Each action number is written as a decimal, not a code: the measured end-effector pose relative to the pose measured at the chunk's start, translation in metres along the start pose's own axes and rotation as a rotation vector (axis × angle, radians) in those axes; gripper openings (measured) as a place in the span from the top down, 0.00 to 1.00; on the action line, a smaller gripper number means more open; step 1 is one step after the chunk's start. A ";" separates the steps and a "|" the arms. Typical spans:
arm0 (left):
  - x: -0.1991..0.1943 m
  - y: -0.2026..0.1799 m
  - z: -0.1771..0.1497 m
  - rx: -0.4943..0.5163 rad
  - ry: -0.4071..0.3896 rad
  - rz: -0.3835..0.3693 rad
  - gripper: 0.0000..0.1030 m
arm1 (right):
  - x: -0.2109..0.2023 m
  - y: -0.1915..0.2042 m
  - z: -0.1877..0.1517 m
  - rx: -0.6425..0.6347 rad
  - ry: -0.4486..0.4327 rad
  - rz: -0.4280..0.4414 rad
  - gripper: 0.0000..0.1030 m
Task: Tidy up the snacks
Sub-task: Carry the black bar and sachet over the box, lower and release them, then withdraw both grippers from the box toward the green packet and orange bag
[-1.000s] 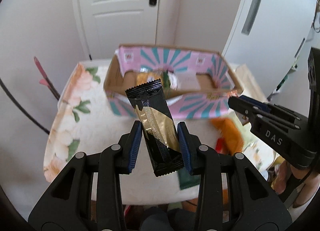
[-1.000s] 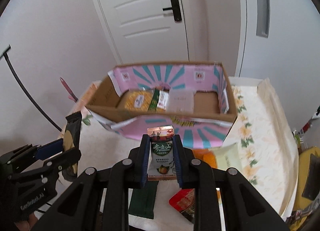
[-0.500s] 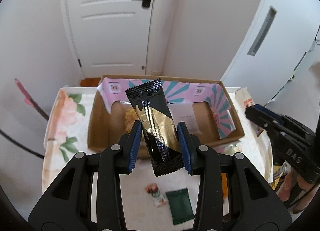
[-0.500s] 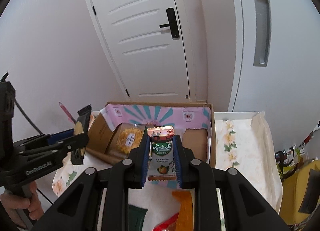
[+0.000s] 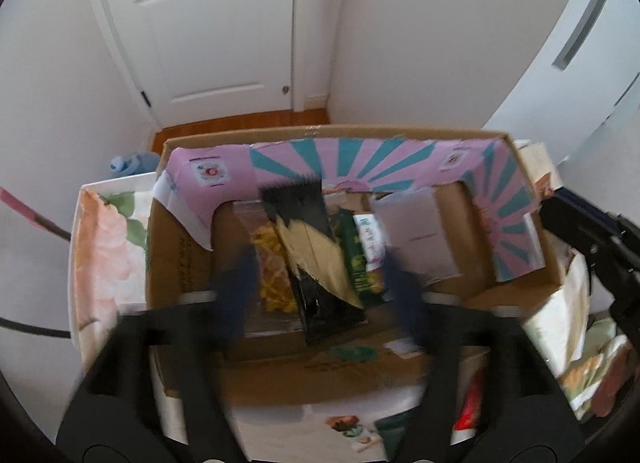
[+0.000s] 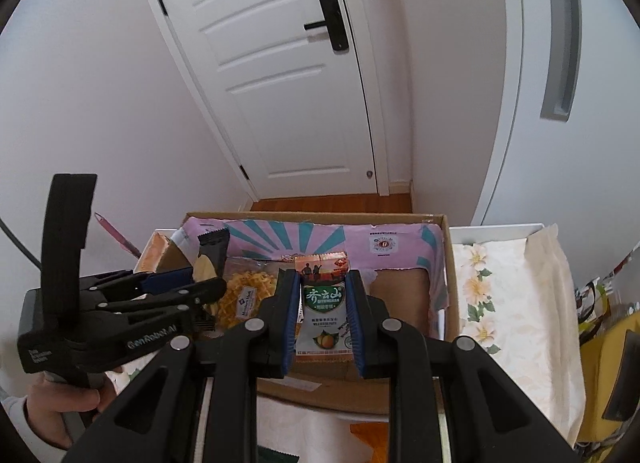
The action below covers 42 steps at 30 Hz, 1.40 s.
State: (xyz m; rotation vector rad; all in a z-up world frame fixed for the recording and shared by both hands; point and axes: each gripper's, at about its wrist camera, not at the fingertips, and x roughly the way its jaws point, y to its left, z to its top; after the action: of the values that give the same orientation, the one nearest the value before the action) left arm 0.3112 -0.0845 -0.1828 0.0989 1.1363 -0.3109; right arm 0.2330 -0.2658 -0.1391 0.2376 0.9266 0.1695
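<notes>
Two grippers: both of mine hang over the open cardboard box with pink and teal sunburst flaps [image 5: 352,159], one packet to each.
Left gripper [image 5: 316,263]: blurred in my left wrist view; its blue-padded fingers [image 5: 236,283] look spread wider than the packet between them, and I cannot tell whether they touch it.
Black and gold bar wrapper [image 5: 312,255]: tilted, serrated end toward 12 o'clock, above the box interior. In my right wrist view it shows at 10 o'clock, standing up at the tip of the left gripper [image 6: 192,283].
Right gripper [image 6: 323,311]: fingers closed against both sides of the small green and white snack packet with a fruit picture [image 6: 325,313], held upright over the near wall of the box [image 6: 450,287].
Box contents: a clear bag of yellow lattice crisps [image 6: 246,295] lies at the left, a green packet [image 5: 362,259] beside it, and a pale flat packet [image 5: 416,239] toward 1 o'clock.
Table: the floral cloth [image 6: 516,295] lies under the box; loose packets rest at 6 o'clock in my left wrist view, just outside the near wall, among them a red one [image 5: 472,403].
Background: the white panelled door [image 6: 276,75] stands at 12 o'clock beyond the box.
</notes>
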 end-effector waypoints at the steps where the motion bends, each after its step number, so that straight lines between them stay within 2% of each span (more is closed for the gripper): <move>1: -0.001 0.000 -0.002 0.006 -0.017 0.015 0.00 | 0.005 0.000 0.001 0.003 0.010 -0.003 0.80; 5: -0.006 0.003 -0.009 0.028 -0.030 0.030 0.00 | 0.014 0.002 0.002 0.006 0.031 -0.011 0.80; 9: -0.017 0.016 -0.022 -0.004 -0.035 0.008 0.00 | 0.023 0.003 0.004 0.007 0.051 -0.010 0.80; 20: -0.047 0.046 -0.040 -0.053 -0.083 0.039 0.00 | 0.062 0.025 0.016 -0.005 0.139 0.064 0.79; 22: -0.053 0.051 -0.043 -0.061 -0.090 0.041 0.00 | 0.070 0.026 0.016 0.000 0.165 0.053 0.64; 23: -0.055 0.052 -0.044 -0.064 -0.092 0.039 0.00 | 0.072 0.027 0.015 0.001 0.162 0.038 0.37; 24: -0.057 0.053 -0.046 -0.068 -0.095 0.036 0.00 | 0.070 0.027 0.014 0.004 0.148 0.027 0.21; 28: -0.070 0.059 -0.054 -0.080 -0.114 0.025 0.00 | 0.054 0.020 0.010 0.062 0.103 0.079 0.21; 42: -0.097 0.056 -0.066 -0.045 -0.178 -0.036 0.00 | -0.028 -0.012 -0.005 0.125 -0.013 -0.042 0.21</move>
State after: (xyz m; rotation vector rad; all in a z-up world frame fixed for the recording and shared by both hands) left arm 0.2329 0.0026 -0.1272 0.0114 0.9690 -0.3196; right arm 0.2127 -0.2832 -0.1241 0.3341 0.9300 0.0713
